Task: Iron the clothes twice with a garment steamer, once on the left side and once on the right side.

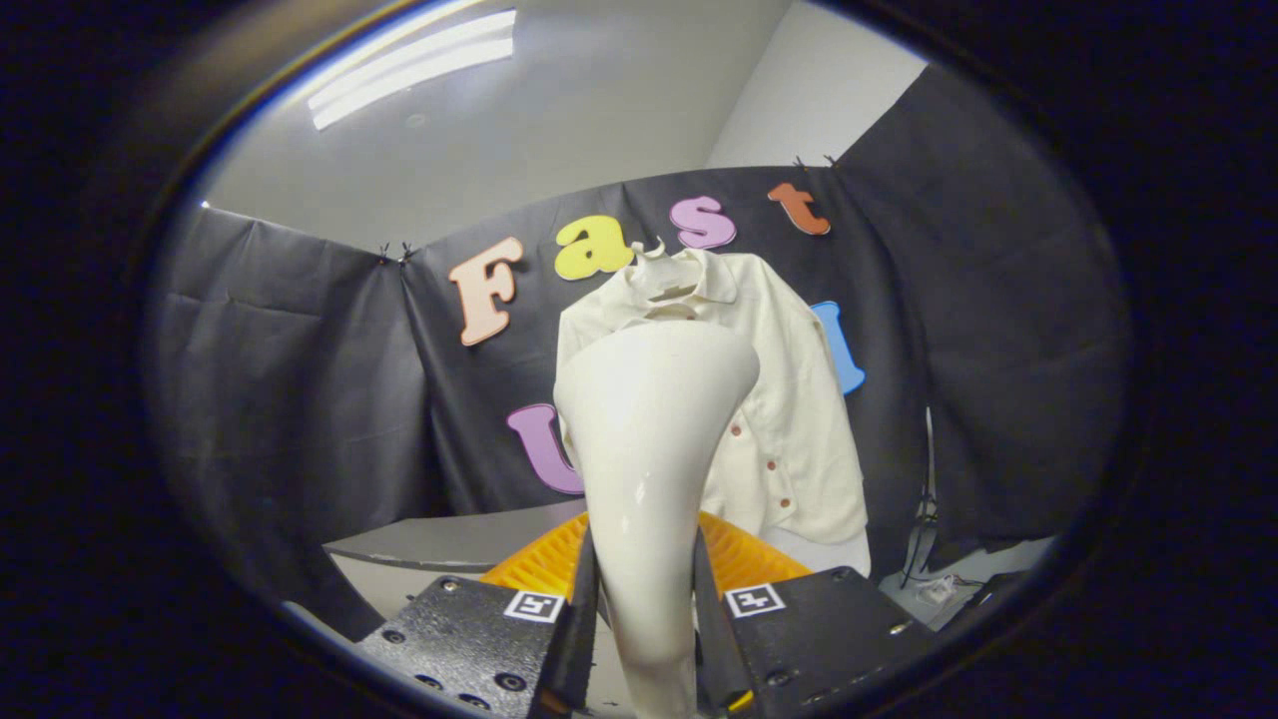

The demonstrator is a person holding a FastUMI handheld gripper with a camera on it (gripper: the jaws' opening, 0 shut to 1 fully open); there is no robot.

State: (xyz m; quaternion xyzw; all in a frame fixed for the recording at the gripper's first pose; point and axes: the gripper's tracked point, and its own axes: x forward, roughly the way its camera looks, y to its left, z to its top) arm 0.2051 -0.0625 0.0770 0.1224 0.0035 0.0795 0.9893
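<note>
We are gripping the garment steamer [649, 469] with our gripper [646, 609], both fingers [577, 619] pressing on its white neck from either side. The steamer is rising at twelve o'clock from between the fingers, its wide head flaring upward. Beyond the head, slightly toward one o'clock, the cream shirt [789, 399] is hanging against the black cloth wall [300, 379]. An orange ribbed object [544, 564] is lying just behind the fingers, partly hidden.

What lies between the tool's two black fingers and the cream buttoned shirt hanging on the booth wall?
In the gripper view, the glossy white garment steamer, clamped in the tool, rises toward the cream shirt, its wide head covering the shirt's left part.
</note>
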